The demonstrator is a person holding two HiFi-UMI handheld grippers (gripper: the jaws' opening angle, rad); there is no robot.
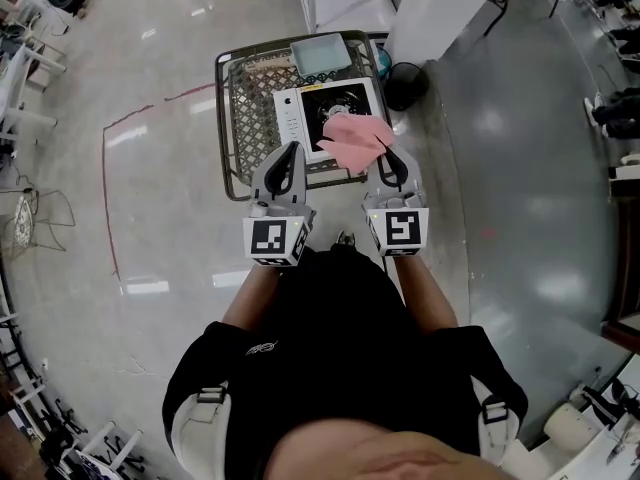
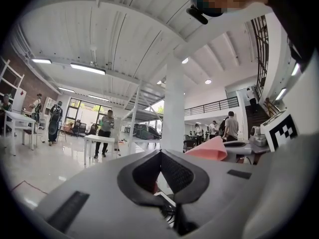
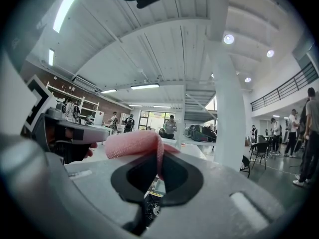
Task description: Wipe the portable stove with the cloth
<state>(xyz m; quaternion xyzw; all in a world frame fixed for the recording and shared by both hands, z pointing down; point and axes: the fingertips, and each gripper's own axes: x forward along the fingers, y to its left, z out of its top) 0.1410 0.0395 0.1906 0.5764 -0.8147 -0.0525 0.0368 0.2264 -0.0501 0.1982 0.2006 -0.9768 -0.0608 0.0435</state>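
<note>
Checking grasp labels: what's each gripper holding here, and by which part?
The right gripper is shut on the pink cloth, pinching a fold at its edge, and the rest flops free. The left gripper is shut with nothing between its jaws.

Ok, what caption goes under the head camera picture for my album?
Seen from above, the right gripper holds a pink cloth over the portable stove; the left gripper is shut beside it.

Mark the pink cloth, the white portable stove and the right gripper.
pink cloth (image 1: 352, 138), head view, its middle.
white portable stove (image 1: 291, 118), head view, its control strip.
right gripper (image 3: 159, 166), right gripper view, between its shut jaws.
</note>
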